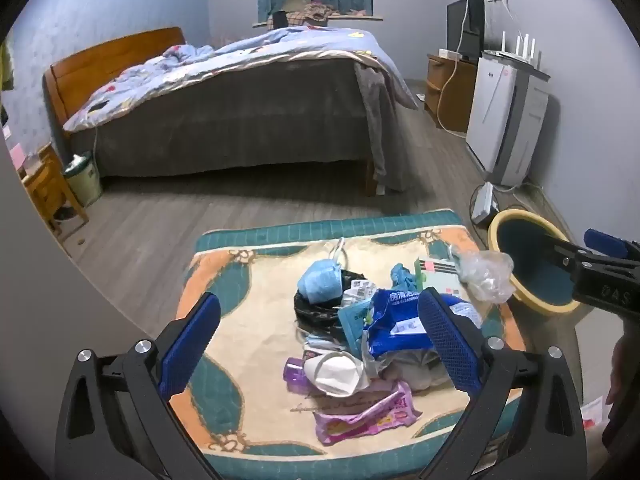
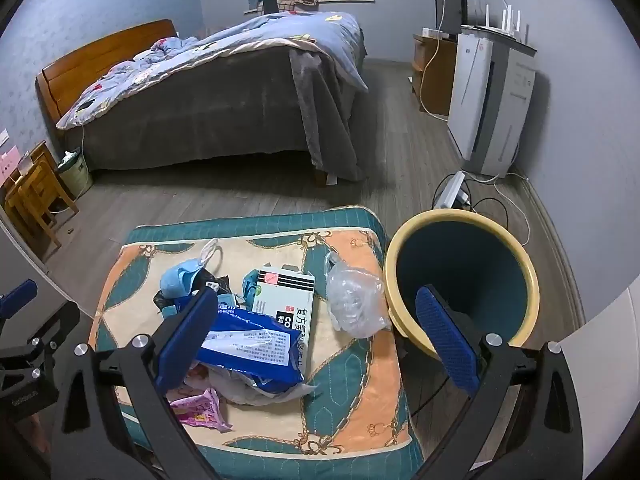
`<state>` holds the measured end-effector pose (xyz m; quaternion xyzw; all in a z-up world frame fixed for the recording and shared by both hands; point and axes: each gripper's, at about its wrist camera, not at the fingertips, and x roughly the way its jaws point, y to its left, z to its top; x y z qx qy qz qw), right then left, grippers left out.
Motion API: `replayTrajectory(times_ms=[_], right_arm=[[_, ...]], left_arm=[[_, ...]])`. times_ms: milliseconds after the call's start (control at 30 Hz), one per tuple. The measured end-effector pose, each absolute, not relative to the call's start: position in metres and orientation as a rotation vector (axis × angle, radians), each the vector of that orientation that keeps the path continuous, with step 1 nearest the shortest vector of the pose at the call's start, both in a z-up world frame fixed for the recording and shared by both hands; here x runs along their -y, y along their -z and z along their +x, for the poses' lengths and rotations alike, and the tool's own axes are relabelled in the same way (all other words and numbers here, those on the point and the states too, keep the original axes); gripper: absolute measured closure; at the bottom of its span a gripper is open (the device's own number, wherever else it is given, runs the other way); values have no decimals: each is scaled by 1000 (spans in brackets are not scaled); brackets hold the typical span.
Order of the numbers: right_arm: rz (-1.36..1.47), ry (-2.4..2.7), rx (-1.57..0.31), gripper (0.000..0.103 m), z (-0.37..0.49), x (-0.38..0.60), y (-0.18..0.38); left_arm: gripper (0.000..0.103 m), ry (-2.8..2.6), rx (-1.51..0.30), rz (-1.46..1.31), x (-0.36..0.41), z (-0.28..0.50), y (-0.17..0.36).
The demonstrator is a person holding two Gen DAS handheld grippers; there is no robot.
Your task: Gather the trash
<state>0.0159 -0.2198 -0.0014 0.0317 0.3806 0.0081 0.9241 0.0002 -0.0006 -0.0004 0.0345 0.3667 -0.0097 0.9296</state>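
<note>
Trash sits heaped on a patterned cushion [image 1: 224,360] ahead of us, and both grippers hang above it, holding nothing. Our left gripper [image 1: 320,344] has its jaws spread wide, and between its blue pads, from about eleven to one o'clock, we see a blue face mask [image 1: 322,280] on a black bag [image 1: 312,310], with a blue wet-wipe pack [image 1: 394,322] just beside the right pad; nearer, around six o'clock, lie a white mask [image 1: 338,374], a purple bottle [image 1: 294,376] and a pink wrapper [image 1: 368,416]. Our right gripper [image 2: 316,340] is equally wide open, its left pad overlapping the wipe pack [image 2: 248,344] in view, though we cannot tell if they touch. At twelve o'clock from it lies a white box [image 2: 286,294] with black stripes and Chinese print reading 复方; the pack's smaller lettering is too fine for us to read. A crumpled clear plastic bag [image 2: 354,302] lies at one o'clock, at the cushion's edge against the yellow-rimmed bin [image 2: 460,216], whose teal inside opens behind the right pad. Behind stand a bed [image 2: 208,108] and a white appliance [image 2: 480,108].
</note>
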Motion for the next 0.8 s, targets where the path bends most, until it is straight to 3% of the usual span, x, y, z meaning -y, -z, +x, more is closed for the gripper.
replayTrajectory(times_ms=[800], right_arm=[[4,-17,-793,6,14,208,5]], left_arm=[[5,24,-750,50,-3,0,-1]])
